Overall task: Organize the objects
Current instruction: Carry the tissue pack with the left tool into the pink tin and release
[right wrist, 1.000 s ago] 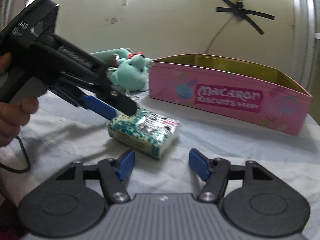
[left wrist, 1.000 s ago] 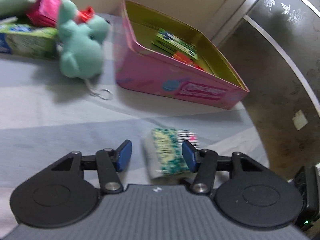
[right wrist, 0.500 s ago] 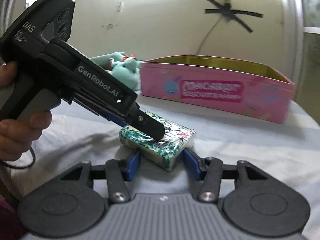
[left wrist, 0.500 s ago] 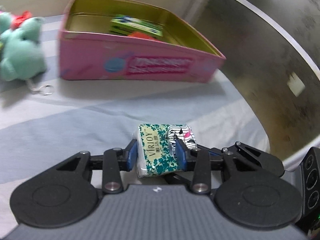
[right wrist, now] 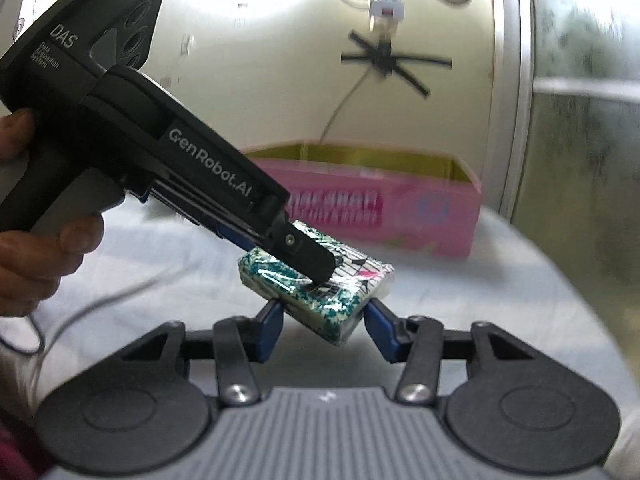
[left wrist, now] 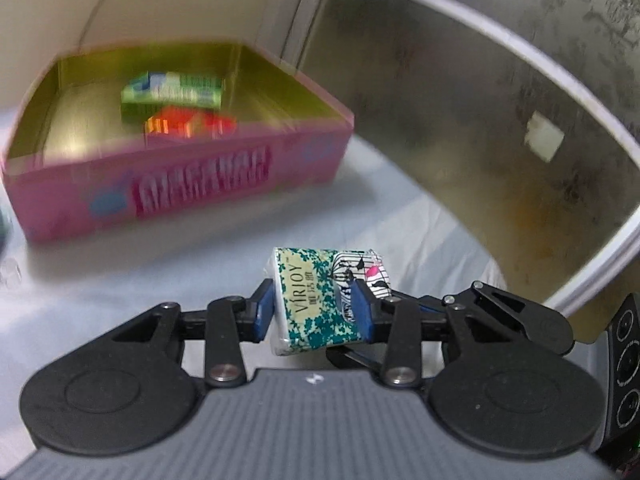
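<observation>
A green-and-white floral tissue pack (left wrist: 316, 296) is clamped between the blue pads of my left gripper (left wrist: 314, 312) and lifted off the bed sheet. In the right wrist view the same pack (right wrist: 320, 280) hangs in the left gripper's fingers (right wrist: 308, 254), tilted. My right gripper (right wrist: 324, 326) sits just under the pack, its blue pads on either side of the pack's lower corner. The open pink biscuit tin (left wrist: 160, 184) stands ahead, also in the right wrist view (right wrist: 380, 212).
The tin holds a green box (left wrist: 172, 90) and a red-orange packet (left wrist: 188, 124). A frosted glass panel with a metal frame (left wrist: 500, 100) borders the bed on the right. A hand (right wrist: 36, 240) holds the left gripper's handle. A cord hangs down the wall (right wrist: 340, 108).
My left gripper has shut on the tissue pack and lifted it off the sheet toward the tin. My right gripper has closed in under the pack.
</observation>
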`<state>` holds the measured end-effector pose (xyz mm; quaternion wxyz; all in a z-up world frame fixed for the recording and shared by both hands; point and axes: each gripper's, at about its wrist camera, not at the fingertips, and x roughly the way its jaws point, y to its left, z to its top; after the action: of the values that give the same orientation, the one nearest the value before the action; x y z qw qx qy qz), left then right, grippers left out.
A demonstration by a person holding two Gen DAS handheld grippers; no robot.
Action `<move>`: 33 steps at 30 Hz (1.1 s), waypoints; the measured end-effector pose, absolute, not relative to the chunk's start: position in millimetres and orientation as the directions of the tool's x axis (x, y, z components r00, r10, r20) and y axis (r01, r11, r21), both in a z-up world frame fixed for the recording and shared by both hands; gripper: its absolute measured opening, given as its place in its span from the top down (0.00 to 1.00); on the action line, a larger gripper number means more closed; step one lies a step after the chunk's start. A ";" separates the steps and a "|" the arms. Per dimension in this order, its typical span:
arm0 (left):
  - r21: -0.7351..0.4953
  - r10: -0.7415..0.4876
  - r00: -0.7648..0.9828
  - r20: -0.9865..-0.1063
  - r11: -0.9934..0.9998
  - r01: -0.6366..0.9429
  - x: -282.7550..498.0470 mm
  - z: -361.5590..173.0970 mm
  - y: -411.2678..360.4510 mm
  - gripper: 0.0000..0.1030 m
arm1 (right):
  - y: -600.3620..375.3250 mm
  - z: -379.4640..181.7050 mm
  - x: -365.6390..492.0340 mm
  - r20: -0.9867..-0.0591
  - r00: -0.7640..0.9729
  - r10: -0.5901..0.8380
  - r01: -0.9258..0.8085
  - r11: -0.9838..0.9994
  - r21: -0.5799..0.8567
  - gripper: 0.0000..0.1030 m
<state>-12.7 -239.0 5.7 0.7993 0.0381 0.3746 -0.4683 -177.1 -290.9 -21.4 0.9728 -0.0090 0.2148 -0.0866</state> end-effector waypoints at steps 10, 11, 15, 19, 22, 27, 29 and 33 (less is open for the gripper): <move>-0.233 -0.708 0.476 -0.521 0.655 0.719 49.2 60.7 -240.1 0.58 | -310.4 30.3 -100.8 -0.279 0.948 -0.154 0.112 0.981 -0.161 0.55; -0.221 -0.702 0.495 -0.512 0.665 0.714 56.7 64.1 -243.0 0.58 | -316.6 32.9 -91.5 -0.275 0.950 -0.150 0.108 0.981 -0.161 0.55; -0.167 -0.669 0.569 -0.479 0.705 0.689 85.2 72.8 -250.4 0.58 | -334.3 42.9 -53.1 -0.272 0.953 -0.134 0.094 0.984 -0.154 0.55; -0.165 -0.643 0.606 -0.469 0.737 0.655 113.7 77.5 -252.5 0.58 | -346.1 47.1 -13.1 -0.289 0.949 -0.125 0.080 0.983 -0.163 0.55; -0.189 -0.629 0.614 -0.477 0.756 0.627 135.6 74.1 -253.4 0.58 | -352.5 45.5 13.7 -0.323 0.939 -0.117 0.066 0.984 -0.163 0.55; -0.205 -0.607 0.616 -0.501 0.775 0.598 161.6 64.6 -253.6 0.58 | -360.9 40.4 50.0 -0.401 0.910 -0.101 0.037 0.986 -0.164 0.55; -0.213 -0.604 0.613 -0.509 0.778 0.591 167.1 61.2 -252.3 0.58 | -361.7 37.1 60.6 -0.426 0.899 -0.104 0.030 0.984 -0.176 0.55; -0.227 -0.603 0.604 -0.520 0.780 0.583 178.2 56.2 -253.5 0.58 | -362.2 33.9 73.0 -0.464 0.878 -0.113 0.024 0.981 -0.192 0.55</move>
<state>178.2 -253.5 56.2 0.8955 -0.0172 0.2969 -0.3311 73.0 -362.2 33.9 0.9649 -0.0906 0.2440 -0.0355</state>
